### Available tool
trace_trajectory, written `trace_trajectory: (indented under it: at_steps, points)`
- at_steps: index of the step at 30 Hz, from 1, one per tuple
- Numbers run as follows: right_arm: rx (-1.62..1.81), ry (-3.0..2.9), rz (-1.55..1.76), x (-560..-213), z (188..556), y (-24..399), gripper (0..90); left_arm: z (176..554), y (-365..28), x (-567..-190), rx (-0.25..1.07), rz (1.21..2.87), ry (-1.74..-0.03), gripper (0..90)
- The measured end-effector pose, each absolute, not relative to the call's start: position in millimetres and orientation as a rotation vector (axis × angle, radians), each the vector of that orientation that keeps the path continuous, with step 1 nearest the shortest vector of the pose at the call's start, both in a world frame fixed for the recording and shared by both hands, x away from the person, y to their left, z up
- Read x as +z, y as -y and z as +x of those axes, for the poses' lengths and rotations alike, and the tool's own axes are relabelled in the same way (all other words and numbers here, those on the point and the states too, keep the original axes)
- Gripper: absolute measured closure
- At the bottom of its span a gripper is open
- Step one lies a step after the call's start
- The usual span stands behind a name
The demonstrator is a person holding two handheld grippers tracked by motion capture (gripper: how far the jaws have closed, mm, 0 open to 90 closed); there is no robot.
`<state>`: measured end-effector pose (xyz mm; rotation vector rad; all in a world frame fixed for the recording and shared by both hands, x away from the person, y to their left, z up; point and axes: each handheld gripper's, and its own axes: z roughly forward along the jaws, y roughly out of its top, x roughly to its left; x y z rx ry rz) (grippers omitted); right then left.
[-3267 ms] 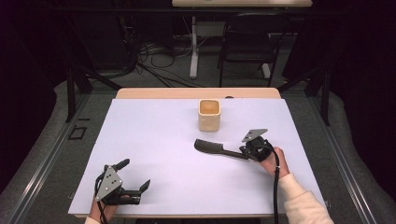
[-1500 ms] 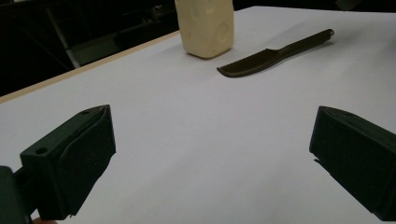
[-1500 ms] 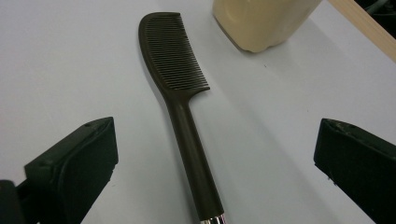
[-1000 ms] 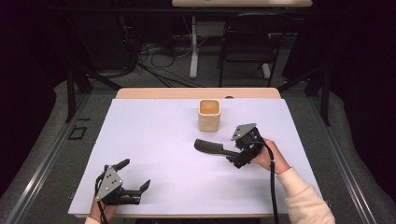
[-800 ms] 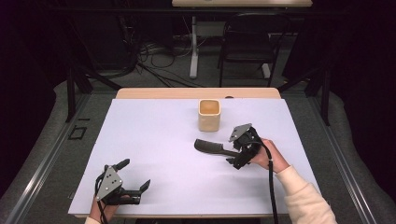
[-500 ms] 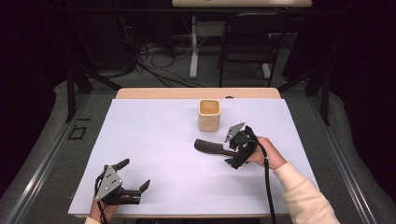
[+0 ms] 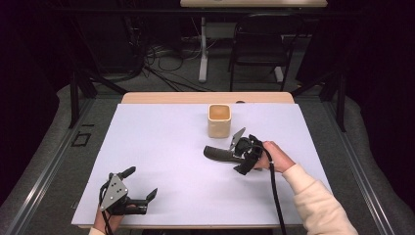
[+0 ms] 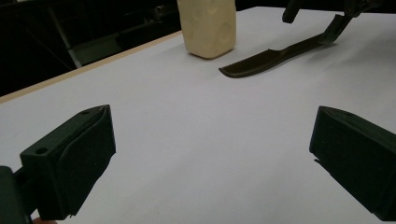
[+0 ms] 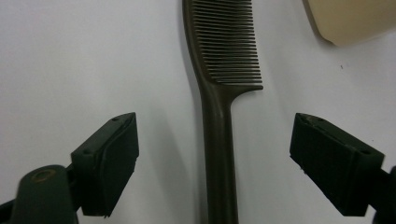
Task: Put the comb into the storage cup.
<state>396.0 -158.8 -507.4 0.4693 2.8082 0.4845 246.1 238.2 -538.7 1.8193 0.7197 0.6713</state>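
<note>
Comb (image 9: 219, 121), dark brown, one piece: lies flat on the worktop (image 7: 161, 147), right of centre, just in front of the cup. In the right claw's own view its handle runs up the middle between the two jaws, and the toothed head points away. The handle's near end is cut off by the bottom edge of that view, the far tip of the head by the top edge. In the high view the comb (image 7: 218, 153) shows as a dark sliver; its handle end is hidden under the right claw, and the teeth are too small to make out there.

Right claw (image 9: 215, 163): straddles the comb handle, jaws apart with white worktop showing on both sides of the handle; no pad touches it. The jaws have just been closing in on the handle. In the high view the right claw (image 7: 244, 159) is covered by its grey plate and the person's hand, so its jaw tips are hard to tell apart.

Cup (image 7: 219, 120), cream-coloured, squarish, upright: stands just beyond the comb head, apart from it. Its inside is shaded and cannot be read. In the right claw's view a corner of it appears at the top right.

Left claw (image 7: 141, 185): at the near left of the worktop, well apart from the comb, jaws wide open with nothing between them. The hand behind it is cut off by the frame's bottom edge.
</note>
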Motion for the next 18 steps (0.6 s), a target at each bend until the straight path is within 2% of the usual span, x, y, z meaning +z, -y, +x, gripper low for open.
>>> trace_trajectory:
  at_steps: [2, 10, 18]
  points:
    - [0.477, -2.812, 0.466, -507.4, 397.1, 157.5, 25.7, 245.9, -238.0, -538.7, 0.674, 1.819, -0.722, 0.1]
    - [0.347, -2.846, 0.424, -509.6, 404.2, 150.8, 52.3, 246.3, -237.9, -538.8, 0.672, 1.819, -0.720, 0.1]
    - [0.277, -2.883, 0.399, -511.9, 408.6, 141.6, 62.0, 246.3, -237.9, -538.7, 0.671, 1.819, -0.720, 0.2]
